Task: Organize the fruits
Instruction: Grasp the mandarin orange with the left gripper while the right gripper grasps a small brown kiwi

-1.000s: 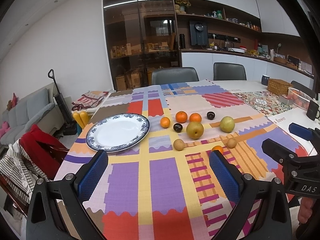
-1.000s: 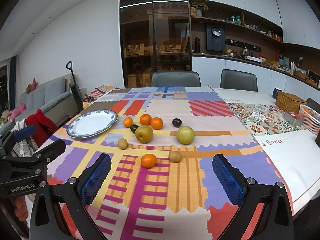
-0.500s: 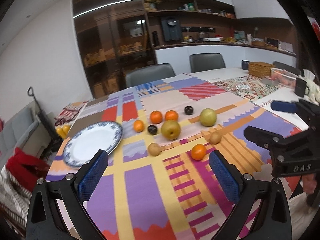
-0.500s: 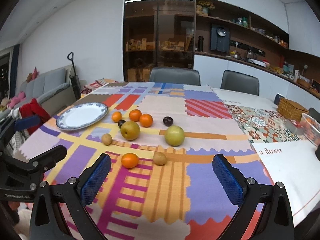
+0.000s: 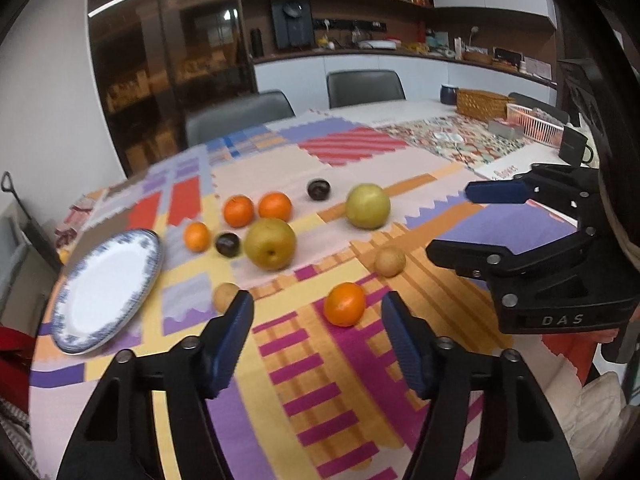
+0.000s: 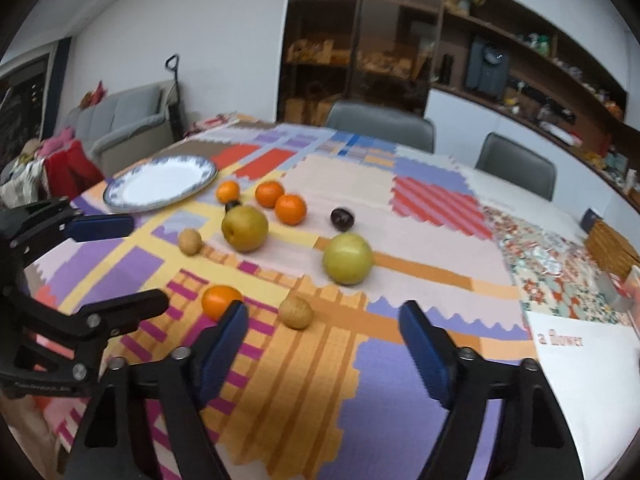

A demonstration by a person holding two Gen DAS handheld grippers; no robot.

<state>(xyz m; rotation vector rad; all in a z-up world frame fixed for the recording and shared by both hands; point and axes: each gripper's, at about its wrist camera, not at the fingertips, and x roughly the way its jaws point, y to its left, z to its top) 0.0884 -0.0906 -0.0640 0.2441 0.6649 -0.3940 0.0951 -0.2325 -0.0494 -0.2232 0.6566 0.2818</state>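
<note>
Several fruits lie loose on a patchwork tablecloth point(image 5: 320, 380). A near orange point(image 5: 344, 304) point(image 6: 218, 301) sits just ahead of my left gripper point(image 5: 318, 340), which is open and empty. A brown pear point(image 5: 270, 243) point(image 6: 244, 227), a green pear point(image 5: 367, 205) point(image 6: 347, 258), three more oranges, two dark plums point(image 5: 318, 189) and two small brown fruits point(image 5: 389, 261) point(image 6: 295, 312) lie beyond. An empty blue-rimmed plate point(image 5: 106, 288) point(image 6: 160, 178) sits at the left. My right gripper point(image 6: 324, 344) is open and empty, near the small brown fruit.
Grey chairs point(image 5: 240, 114) stand at the table's far side. A wicker basket point(image 5: 482, 103) and a pink basket point(image 5: 536, 124) sit at the far right, with a dark mug point(image 5: 574, 146). A sofa point(image 6: 124, 120) and red clothing point(image 6: 76, 164) are off the left edge.
Both grippers have moved forward and down toward the fruit. The left gripper's fingers have narrowed and now frame the near orange; the right gripper has swung closer to the small brown fruit.
</note>
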